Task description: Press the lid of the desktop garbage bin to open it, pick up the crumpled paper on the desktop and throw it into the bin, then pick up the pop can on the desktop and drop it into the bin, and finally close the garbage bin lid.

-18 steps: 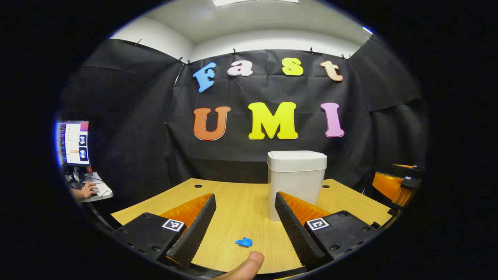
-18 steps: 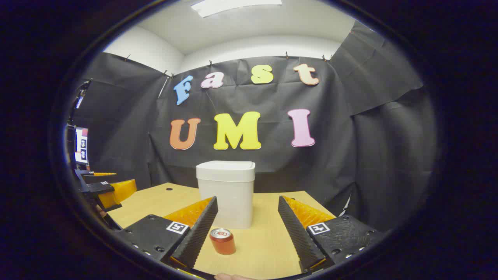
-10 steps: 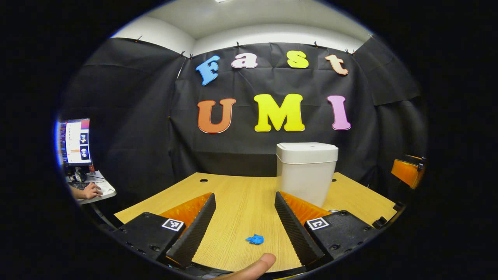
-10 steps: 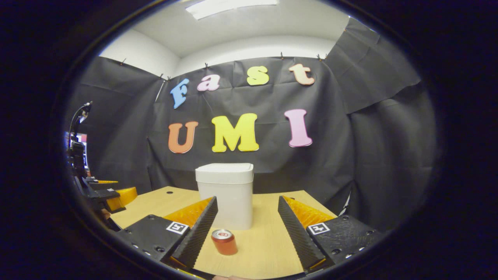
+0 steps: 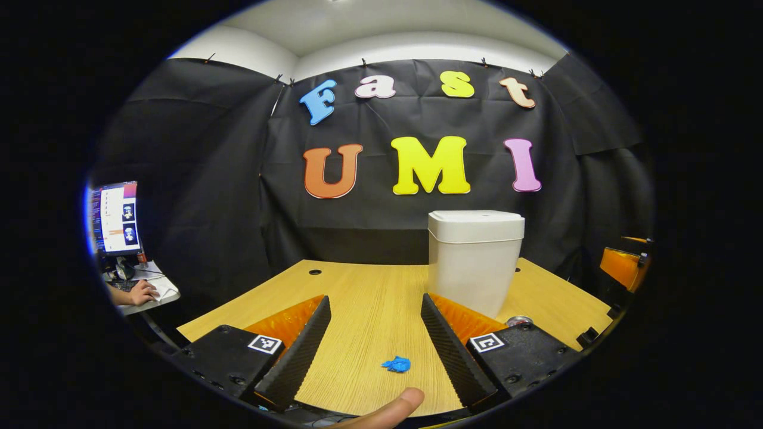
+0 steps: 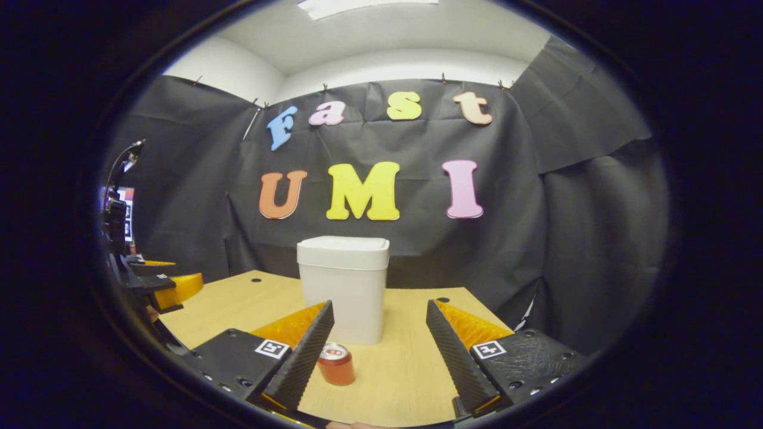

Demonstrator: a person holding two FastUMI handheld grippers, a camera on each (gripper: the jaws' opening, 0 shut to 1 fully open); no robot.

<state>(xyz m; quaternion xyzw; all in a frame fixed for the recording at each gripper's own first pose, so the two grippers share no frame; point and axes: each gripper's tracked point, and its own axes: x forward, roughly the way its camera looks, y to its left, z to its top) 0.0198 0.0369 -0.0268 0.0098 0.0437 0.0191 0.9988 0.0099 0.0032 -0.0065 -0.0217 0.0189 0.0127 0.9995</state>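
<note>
Bin first: white plastic desktop garbage bin (image 5: 475, 262), lid down, stands upright toward the back of the pale wood-grain desktop (image 5: 369, 316); no writing visible on it. Left gripper (image 5: 375, 342) hovers low over the near edge, jaws spread wide, gripping nothing; small crumpled blue paper (image 5: 397, 364) lies on the wood between its fingers, nearer the right one, untouched. A fingertip (image 5: 390, 405) shows at the bottom of the left gripper view. Right gripper (image 6: 380, 345), jaws likewise wide apart and empty; red pop can (image 6: 335, 363) with silver top stands upright just beside its left finger, in front of the bin; its label is too small to read. Square black-and-white marker tags sit on each gripper's finger blocks. Far left, a lit monitor (image 5: 114, 218) and a person's hand (image 5: 140, 292) at a side desk.
</note>
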